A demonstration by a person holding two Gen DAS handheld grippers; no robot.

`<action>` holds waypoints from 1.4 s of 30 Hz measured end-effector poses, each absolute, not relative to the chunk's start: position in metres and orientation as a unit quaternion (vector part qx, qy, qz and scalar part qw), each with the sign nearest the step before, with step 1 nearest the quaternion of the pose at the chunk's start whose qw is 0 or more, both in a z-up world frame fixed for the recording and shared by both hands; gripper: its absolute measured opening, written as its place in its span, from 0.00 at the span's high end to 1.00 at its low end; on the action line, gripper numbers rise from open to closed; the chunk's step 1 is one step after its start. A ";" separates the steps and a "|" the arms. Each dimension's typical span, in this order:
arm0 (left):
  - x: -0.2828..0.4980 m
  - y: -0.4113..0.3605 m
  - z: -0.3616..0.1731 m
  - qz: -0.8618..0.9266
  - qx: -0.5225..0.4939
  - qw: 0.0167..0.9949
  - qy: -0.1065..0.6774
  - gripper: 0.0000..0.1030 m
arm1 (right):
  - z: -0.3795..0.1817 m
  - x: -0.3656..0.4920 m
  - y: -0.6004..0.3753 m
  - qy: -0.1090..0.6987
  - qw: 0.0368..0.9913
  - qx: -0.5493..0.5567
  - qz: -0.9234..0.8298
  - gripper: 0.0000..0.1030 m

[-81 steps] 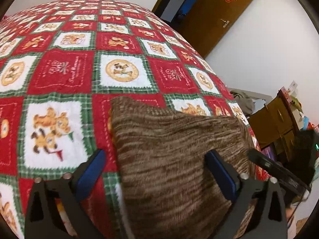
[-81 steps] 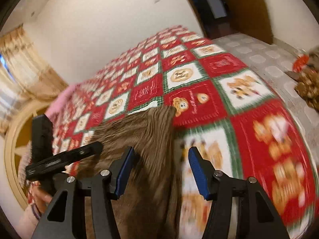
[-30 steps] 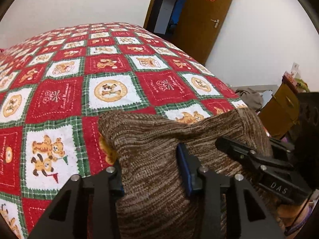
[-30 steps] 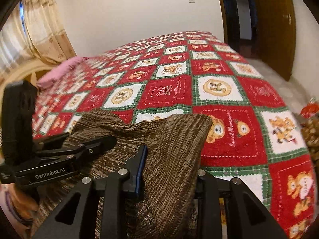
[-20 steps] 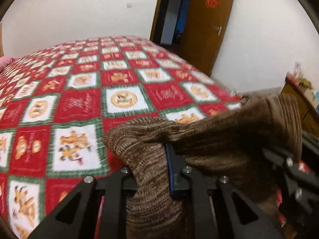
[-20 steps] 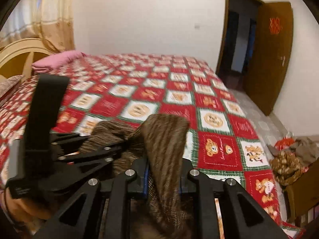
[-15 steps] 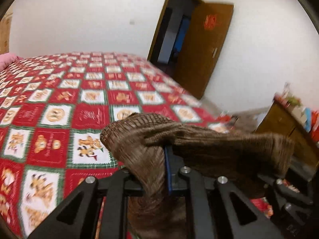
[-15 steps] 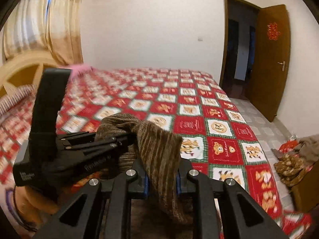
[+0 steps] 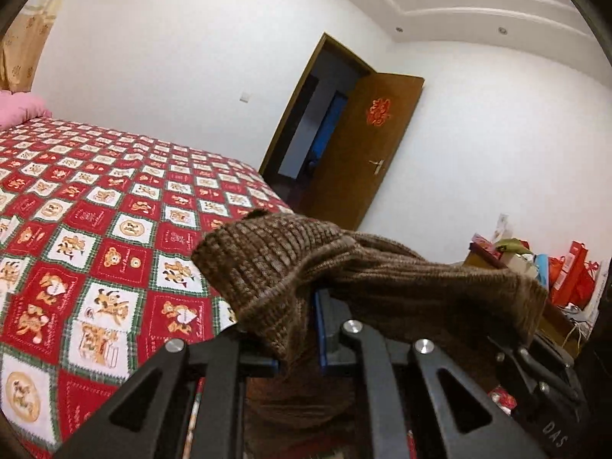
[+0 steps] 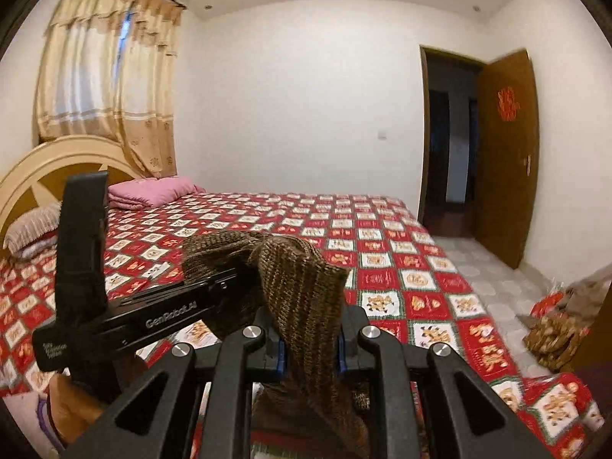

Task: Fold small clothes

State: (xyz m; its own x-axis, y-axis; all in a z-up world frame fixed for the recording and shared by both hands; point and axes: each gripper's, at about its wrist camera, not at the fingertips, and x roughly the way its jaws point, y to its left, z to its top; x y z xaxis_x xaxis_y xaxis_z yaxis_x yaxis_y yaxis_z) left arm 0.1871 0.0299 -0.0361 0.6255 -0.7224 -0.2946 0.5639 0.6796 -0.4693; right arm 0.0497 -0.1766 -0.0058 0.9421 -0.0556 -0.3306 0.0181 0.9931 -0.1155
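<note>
A brown knitted garment (image 9: 275,267) hangs between both grippers, lifted above the red patchwork bed cover (image 9: 95,229). My left gripper (image 9: 296,338) is shut on one corner of it, and the knit drapes over its fingers. My right gripper (image 10: 310,348) is shut on another corner of the garment (image 10: 302,287), which falls down in front of it. The left gripper's body (image 10: 126,317) shows in the right wrist view, close on the left. The right gripper's body (image 9: 543,390) shows at the lower right of the left wrist view.
The bed (image 10: 382,260) fills the middle, with a pink pillow (image 10: 153,191) and a headboard (image 10: 46,168) at the far left. An open wooden door (image 9: 363,153) stands beyond. Cluttered furniture (image 9: 535,264) and a pile of clothes (image 10: 558,329) lie to the right.
Both grippers shut on the brown garment's corners and lifted it off the bed. Both views have tilted up to show the room.
</note>
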 end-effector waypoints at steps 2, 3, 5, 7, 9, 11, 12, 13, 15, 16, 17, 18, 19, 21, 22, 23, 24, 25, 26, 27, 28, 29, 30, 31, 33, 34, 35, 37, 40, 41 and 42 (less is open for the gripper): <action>0.177 0.040 -0.026 -0.371 -0.169 0.884 0.228 0.87 | 0.005 0.034 -0.167 0.157 0.985 -0.065 -0.015 0.82; 0.171 0.045 -0.021 -0.375 -0.170 0.883 0.225 0.87 | 0.009 0.029 -0.165 0.153 0.986 -0.066 -0.014 0.82; 0.160 0.053 -0.006 -0.385 -0.162 0.883 0.213 0.87 | 0.024 0.011 -0.160 0.139 0.988 -0.066 -0.009 0.83; 0.141 0.062 0.010 -0.392 -0.141 0.889 0.192 0.88 | 0.035 -0.004 -0.157 0.128 0.989 -0.067 -0.003 0.83; 0.130 0.067 0.022 -0.396 -0.133 0.891 0.178 0.89 | 0.044 -0.016 -0.155 0.123 0.990 -0.066 0.003 0.83; 0.121 0.072 0.033 -0.407 -0.134 0.887 0.174 0.90 | 0.054 -0.028 -0.154 0.121 0.991 -0.064 0.011 0.83; 0.117 0.074 0.037 -0.412 -0.135 0.884 0.174 0.90 | 0.058 -0.033 -0.153 0.120 0.991 -0.062 0.014 0.83; 0.113 0.076 0.041 -0.417 -0.135 0.882 0.173 0.90 | 0.062 -0.040 -0.152 0.118 0.991 -0.060 0.018 0.83; 0.102 0.079 0.049 -0.428 -0.131 0.878 0.169 0.90 | 0.070 -0.052 -0.149 0.113 0.991 -0.062 0.022 0.83; 0.096 0.080 0.050 -0.431 -0.127 0.878 0.165 0.90 | 0.073 -0.058 -0.148 0.109 0.992 -0.065 0.023 0.83; 0.087 0.081 0.052 -0.435 -0.120 0.878 0.159 0.90 | 0.077 -0.067 -0.146 0.106 0.992 -0.069 0.020 0.83; 0.082 0.080 0.052 -0.436 -0.117 0.878 0.157 0.90 | 0.076 -0.068 -0.149 0.106 0.992 -0.069 0.020 0.83; 0.077 0.079 0.051 -0.439 -0.112 0.878 0.156 0.90 | 0.075 -0.074 -0.150 0.106 0.992 -0.067 0.018 0.83; 0.070 0.075 0.046 -0.443 -0.107 0.876 0.158 0.90 | 0.068 -0.076 -0.155 0.109 0.992 -0.067 0.012 0.83; 0.067 0.071 0.043 -0.446 -0.107 0.873 0.164 0.90 | 0.063 -0.079 -0.157 0.113 0.991 -0.069 0.006 0.83; 0.066 0.067 0.040 -0.448 -0.107 0.870 0.172 0.90 | 0.061 -0.081 -0.158 0.118 0.991 -0.071 0.001 0.83; 0.063 0.061 0.037 -0.451 -0.106 0.868 0.180 0.90 | 0.056 -0.083 -0.161 0.125 0.990 -0.069 -0.005 0.83; 0.061 0.055 0.034 -0.454 -0.104 0.865 0.187 0.91 | 0.057 -0.085 -0.162 0.129 0.989 -0.066 -0.008 0.83; 0.058 0.048 0.031 -0.457 -0.100 0.863 0.193 0.91 | 0.053 -0.087 -0.168 0.135 0.989 -0.056 -0.010 0.83; 0.056 0.042 0.028 -0.459 -0.097 0.860 0.200 0.91 | 0.052 -0.089 -0.172 0.141 0.989 -0.048 -0.011 0.83; 0.054 0.034 0.025 -0.462 -0.095 0.857 0.208 0.91 | 0.050 -0.091 -0.177 0.145 0.988 -0.042 -0.014 0.83; 0.053 0.029 0.023 -0.465 -0.092 0.855 0.211 0.91 | 0.047 -0.091 -0.182 0.149 0.988 -0.041 -0.021 0.83; 0.053 0.023 0.021 -0.467 -0.088 0.854 0.214 0.91 | 0.046 -0.094 -0.185 0.150 0.987 -0.042 -0.027 0.83; 0.052 0.017 0.020 -0.468 -0.084 0.852 0.216 0.92 | 0.044 -0.093 -0.192 0.153 0.987 -0.040 -0.032 0.83; 0.052 0.005 0.018 -0.473 -0.079 0.849 0.222 0.92 | 0.043 -0.092 -0.202 0.157 0.986 -0.033 -0.041 0.83; 0.055 -0.002 0.017 -0.476 -0.076 0.846 0.226 0.92 | 0.043 -0.092 -0.205 0.158 0.986 -0.030 -0.044 0.83; 0.054 -0.008 0.017 -0.478 -0.073 0.845 0.228 0.92 | 0.041 -0.091 -0.212 0.159 0.986 -0.028 -0.048 0.83; 0.054 -0.021 0.016 -0.481 -0.067 0.843 0.232 0.92 | 0.038 -0.089 -0.221 0.163 0.985 -0.026 -0.058 0.83; 0.060 -0.044 0.013 -0.476 -0.053 0.845 0.239 0.92 | 0.031 -0.078 -0.243 0.175 0.982 -0.016 -0.071 0.83; 0.062 -0.050 0.012 -0.474 -0.051 0.845 0.243 0.92 | 0.029 -0.077 -0.249 0.179 0.981 -0.016 -0.074 0.83; 0.063 -0.055 0.010 -0.472 -0.050 0.845 0.246 0.92 | 0.027 -0.072 -0.254 0.184 0.980 -0.017 -0.076 0.83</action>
State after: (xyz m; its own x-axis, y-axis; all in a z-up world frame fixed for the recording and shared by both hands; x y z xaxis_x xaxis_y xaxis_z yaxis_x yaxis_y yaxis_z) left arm 0.0633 -0.0546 0.0103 0.4335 -0.8226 -0.3679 0.7732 0.5492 -0.3170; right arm -0.0722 -0.2540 0.0267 0.9209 -0.1562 -0.3572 0.1435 0.9877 -0.0619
